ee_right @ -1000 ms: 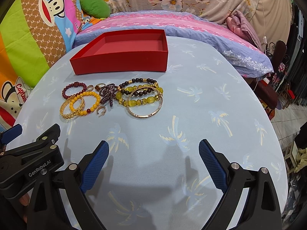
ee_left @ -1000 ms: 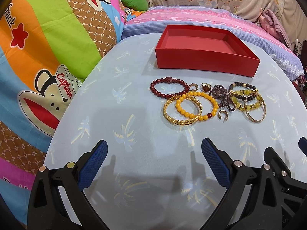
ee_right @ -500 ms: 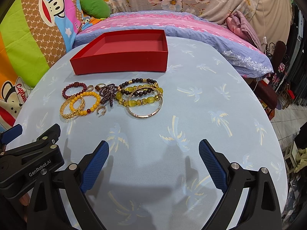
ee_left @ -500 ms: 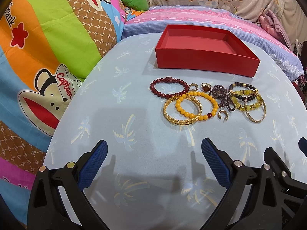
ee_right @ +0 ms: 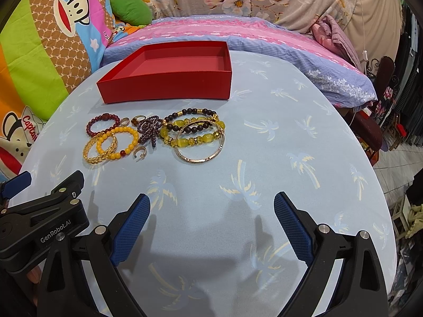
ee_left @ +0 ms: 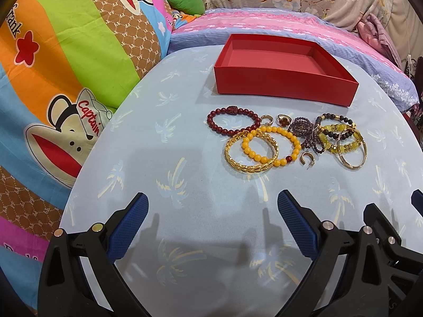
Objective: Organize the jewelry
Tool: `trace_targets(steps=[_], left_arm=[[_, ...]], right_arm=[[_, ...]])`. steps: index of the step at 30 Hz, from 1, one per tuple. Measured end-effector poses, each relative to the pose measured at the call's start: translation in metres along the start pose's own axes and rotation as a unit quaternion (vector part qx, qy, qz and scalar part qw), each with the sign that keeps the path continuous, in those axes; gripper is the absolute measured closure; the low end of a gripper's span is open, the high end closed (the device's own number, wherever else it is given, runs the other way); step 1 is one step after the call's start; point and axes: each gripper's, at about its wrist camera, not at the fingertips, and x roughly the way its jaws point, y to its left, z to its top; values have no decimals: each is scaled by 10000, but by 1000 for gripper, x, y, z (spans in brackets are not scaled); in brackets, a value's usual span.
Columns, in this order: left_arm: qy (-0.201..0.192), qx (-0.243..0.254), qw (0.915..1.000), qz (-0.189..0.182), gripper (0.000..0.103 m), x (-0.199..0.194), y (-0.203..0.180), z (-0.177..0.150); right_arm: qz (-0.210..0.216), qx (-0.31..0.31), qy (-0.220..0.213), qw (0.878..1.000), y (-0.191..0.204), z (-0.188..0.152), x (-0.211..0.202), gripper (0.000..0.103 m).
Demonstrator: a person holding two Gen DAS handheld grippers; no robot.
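Jewelry lies untouched on the table [ee_left: 164,121] before the empty red box [ee_left: 285,84]. Starting leftmost, we would take the dark red bead bracelet [ee_left: 232,121] alone, pinching one side clear of the gold bangle [ee_left: 251,155] it touches, then work rightward toward the thin bangle [ee_right: 202,149]. Our left gripper [ee_left: 211,216] and right gripper [ee_right: 211,218] hang spread wide, holding nothing, well short of the pile.

front: bare cloth [ee_right: 211,185] | beyond: jewelry cluster [ee_left: 285,140], red box [ee_left: 285,89] | left: pillows [ee_left: 66,52], probably close
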Motion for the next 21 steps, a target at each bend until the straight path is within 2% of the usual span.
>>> trace_targets(steps=[7,11,21], left_arm=[[156,-219,9994,-206,8,9,10,4],[195,-387,9989,-152,8,17,22,9],[289,-491,9982,-204,8,33,31,21]], right_arm=[[74,116,19,9999,-12,7,8,12],[57,195,68,9998,-19,15,21,12],[139,-21,92,9999,0,40,54,13]])
